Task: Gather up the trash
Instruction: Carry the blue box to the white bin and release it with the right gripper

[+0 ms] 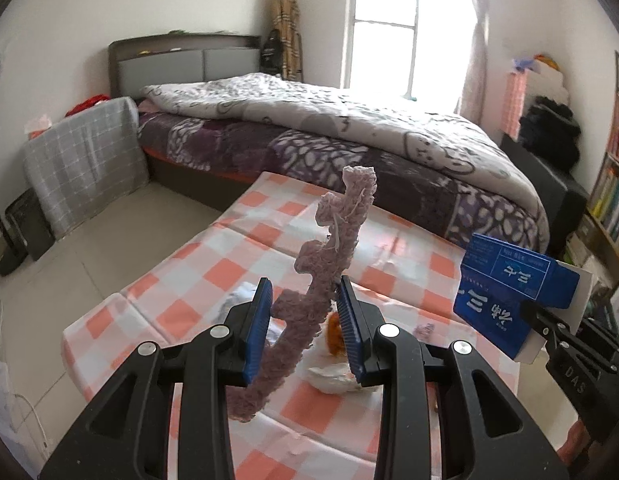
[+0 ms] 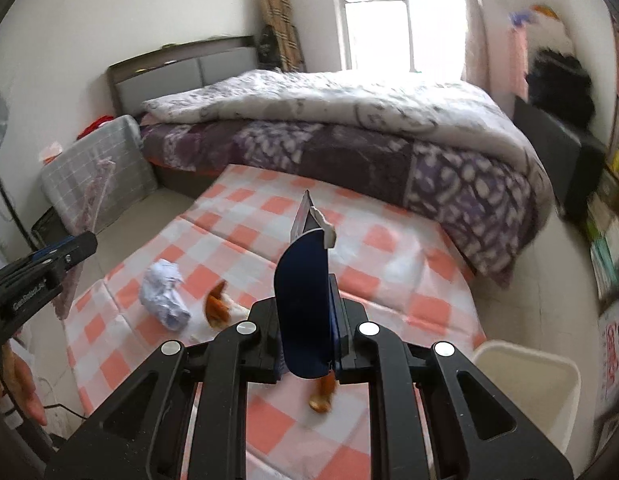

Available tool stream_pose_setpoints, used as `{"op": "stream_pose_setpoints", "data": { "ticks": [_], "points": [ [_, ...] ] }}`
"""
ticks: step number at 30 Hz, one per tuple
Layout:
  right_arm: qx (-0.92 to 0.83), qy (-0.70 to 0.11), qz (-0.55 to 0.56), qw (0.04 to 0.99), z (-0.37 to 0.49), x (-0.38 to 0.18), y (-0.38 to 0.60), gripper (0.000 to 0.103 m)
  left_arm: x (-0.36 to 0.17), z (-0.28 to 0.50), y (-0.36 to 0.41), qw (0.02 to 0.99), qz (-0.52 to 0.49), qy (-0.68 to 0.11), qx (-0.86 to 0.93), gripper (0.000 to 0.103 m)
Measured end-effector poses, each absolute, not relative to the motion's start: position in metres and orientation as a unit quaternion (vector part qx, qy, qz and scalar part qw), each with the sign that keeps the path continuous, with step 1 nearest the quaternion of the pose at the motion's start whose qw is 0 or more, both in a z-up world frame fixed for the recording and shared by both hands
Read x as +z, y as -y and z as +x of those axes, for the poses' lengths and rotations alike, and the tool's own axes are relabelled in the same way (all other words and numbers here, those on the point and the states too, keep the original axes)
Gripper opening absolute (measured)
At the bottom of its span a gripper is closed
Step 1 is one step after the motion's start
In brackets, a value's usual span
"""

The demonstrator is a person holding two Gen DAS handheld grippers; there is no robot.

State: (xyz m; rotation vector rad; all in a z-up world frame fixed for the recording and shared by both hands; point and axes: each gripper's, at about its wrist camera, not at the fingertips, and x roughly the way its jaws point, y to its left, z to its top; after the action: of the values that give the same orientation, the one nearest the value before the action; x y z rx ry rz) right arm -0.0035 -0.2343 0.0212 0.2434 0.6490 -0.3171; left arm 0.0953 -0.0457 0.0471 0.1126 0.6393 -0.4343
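My right tongs (image 2: 305,344) clamp the box (image 2: 305,312), bin (image 2: 529,384) just right-below, nearer them than left tongs (image 1: 305,328) pinching the strip (image 1: 329,248).

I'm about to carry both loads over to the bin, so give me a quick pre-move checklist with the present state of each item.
1. Left gripper grip on the pink knitted strip: cannot tell; the strip sits between the pads but a gap shows on each side.
2. Right gripper shut on the blue carton: ok.
3. White bin in view, mouth open: ok, at lower right.
4. Both loads lifted off the checked tablecloth: ok.
5. Table cleared: not ok; crumpled paper and orange peel remain.
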Motion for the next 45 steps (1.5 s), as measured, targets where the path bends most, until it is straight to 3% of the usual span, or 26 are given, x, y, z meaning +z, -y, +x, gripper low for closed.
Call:
{"op": "stream_pose_setpoints", "data": {
  "ticks": [28, 30, 32, 33, 35, 37, 45],
  "points": [
    [-0.277, -0.354, 0.167, 0.878, -0.118, 0.015, 0.343, 0.016, 0.020, 0.017, 0.199, 0.874, 0.119, -0.311, -0.354, 0.034],
    [-0.285, -0.360, 0.175, 0.871, -0.125, 0.010, 0.350, 0.020, 0.015, 0.011, 0.209, 0.868, 0.124, -0.315, -0.363, 0.034],
    [-0.304, -0.360, 0.181, 0.863, -0.133, 0.008, 0.359, 0.037, 0.011, 0.006, 0.217, 0.862, 0.127, -0.319, -0.372, 0.034],
    [-0.315, -0.358, 0.183, 0.860, -0.135, 0.008, 0.363, 0.041, 0.009, 0.003, 0.223, 0.858, 0.129, -0.322, -0.378, 0.034],
    [-0.338, -0.351, 0.191, 0.852, -0.144, 0.008, 0.372, 0.070, 0.005, -0.005, 0.233, 0.851, 0.134, -0.326, -0.390, 0.034],
    [-0.376, -0.331, 0.201, 0.842, -0.157, 0.009, 0.383, 0.082, 0.002, -0.012, 0.242, 0.844, 0.140, -0.328, -0.401, 0.034],
    [-0.429, -0.307, 0.208, 0.824, -0.179, 0.011, 0.407, 0.084, -0.013, -0.042, 0.273, 0.817, 0.163, -0.334, -0.441, 0.034]
  ]
}}
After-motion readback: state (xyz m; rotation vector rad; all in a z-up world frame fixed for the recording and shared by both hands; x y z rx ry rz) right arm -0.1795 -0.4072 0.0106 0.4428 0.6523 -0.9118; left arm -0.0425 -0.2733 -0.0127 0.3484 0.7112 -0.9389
